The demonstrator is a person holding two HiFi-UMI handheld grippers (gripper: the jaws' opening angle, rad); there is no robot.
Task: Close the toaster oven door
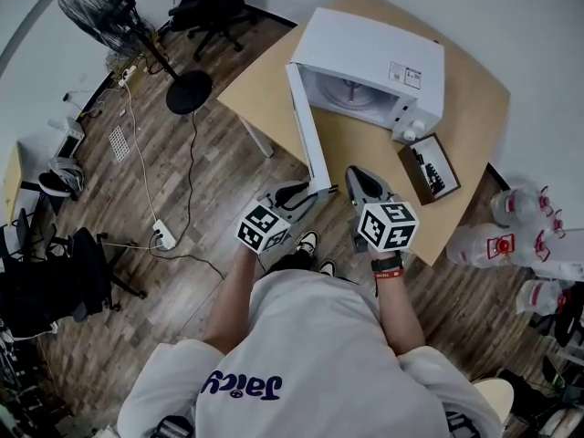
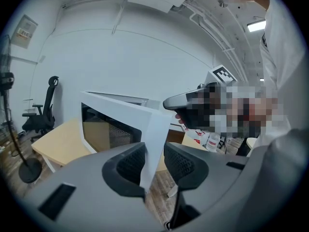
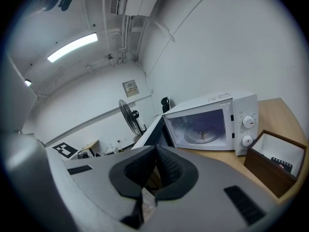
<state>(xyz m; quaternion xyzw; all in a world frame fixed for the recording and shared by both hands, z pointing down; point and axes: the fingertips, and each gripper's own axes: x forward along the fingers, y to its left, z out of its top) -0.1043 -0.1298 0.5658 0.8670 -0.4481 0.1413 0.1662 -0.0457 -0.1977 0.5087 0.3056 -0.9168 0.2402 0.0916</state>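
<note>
Standing wide open, the toaster oven door (image 1: 308,133) is seen sticking out from the white oven (image 1: 374,62) on the table (image 1: 474,108). Its free edge is framed by the parted fingers of the left gripper (image 1: 321,191), with a small gap left on one side. The right gripper (image 1: 359,175) is held beside it, fingers pressed together on nothing

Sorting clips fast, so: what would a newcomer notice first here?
The white oven sits on the table with its door swung wide open. The door's free edge stands between the jaws of the left gripper, while the right gripper hovers shut and empty beside it.
</note>
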